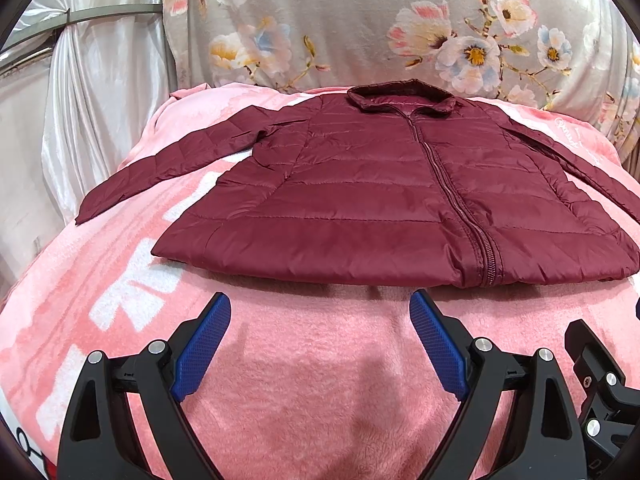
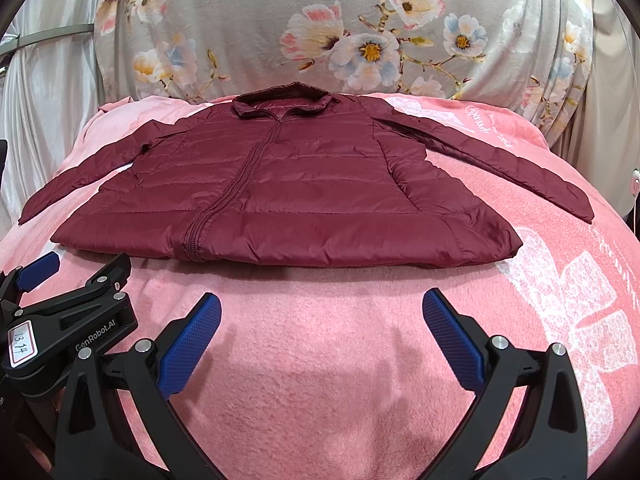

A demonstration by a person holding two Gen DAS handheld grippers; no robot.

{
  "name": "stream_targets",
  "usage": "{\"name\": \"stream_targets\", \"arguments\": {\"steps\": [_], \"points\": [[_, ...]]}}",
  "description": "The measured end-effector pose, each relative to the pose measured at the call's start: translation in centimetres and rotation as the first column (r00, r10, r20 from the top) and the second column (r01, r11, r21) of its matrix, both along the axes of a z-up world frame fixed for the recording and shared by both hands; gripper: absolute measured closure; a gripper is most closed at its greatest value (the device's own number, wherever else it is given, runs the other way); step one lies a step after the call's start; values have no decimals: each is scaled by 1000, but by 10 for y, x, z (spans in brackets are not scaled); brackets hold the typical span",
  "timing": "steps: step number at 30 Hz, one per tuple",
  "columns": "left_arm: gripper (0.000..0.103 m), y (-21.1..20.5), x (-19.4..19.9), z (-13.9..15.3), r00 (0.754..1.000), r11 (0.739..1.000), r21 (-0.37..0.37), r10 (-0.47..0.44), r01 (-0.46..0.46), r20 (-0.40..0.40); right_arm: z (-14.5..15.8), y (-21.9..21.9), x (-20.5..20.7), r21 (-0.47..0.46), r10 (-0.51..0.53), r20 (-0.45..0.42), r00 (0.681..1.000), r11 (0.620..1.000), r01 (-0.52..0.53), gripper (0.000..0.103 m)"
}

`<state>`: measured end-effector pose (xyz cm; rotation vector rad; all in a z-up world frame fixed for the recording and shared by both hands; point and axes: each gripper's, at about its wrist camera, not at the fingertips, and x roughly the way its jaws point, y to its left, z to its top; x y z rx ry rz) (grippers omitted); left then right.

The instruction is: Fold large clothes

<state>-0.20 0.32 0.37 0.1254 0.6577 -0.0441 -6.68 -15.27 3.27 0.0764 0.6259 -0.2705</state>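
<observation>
Burgundy quilted jacket (image 1: 384, 196) lies flat and zipped on the pink fleece blanket (image 1: 312, 380), collar at the far side, sleeves spread left and right. My left gripper (image 1: 320, 312) and right gripper (image 2: 322, 312) hover near its hem with fingers spread wide, holding nothing. A floral cloth (image 2: 340, 28) hangs behind.

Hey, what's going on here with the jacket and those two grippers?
A person holding two grippers is about to fold a maroon puffer jacket. It lies flat and zipped on a pink blanket, sleeves spread to both sides, collar toward the floral cushion. The left gripper and right gripper both hover open just short of the hem, touching nothing. No fold has been made yet.
</observation>
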Motion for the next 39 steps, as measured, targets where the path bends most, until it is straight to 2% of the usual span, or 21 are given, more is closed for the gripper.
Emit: {"name": "stream_targets", "arguments": {"steps": [39], "points": [[15, 0, 2, -2, 1000, 1000, -9, -4, 4, -3, 2, 2, 0, -3, 0, 0, 1000, 1000, 0, 5]]}}
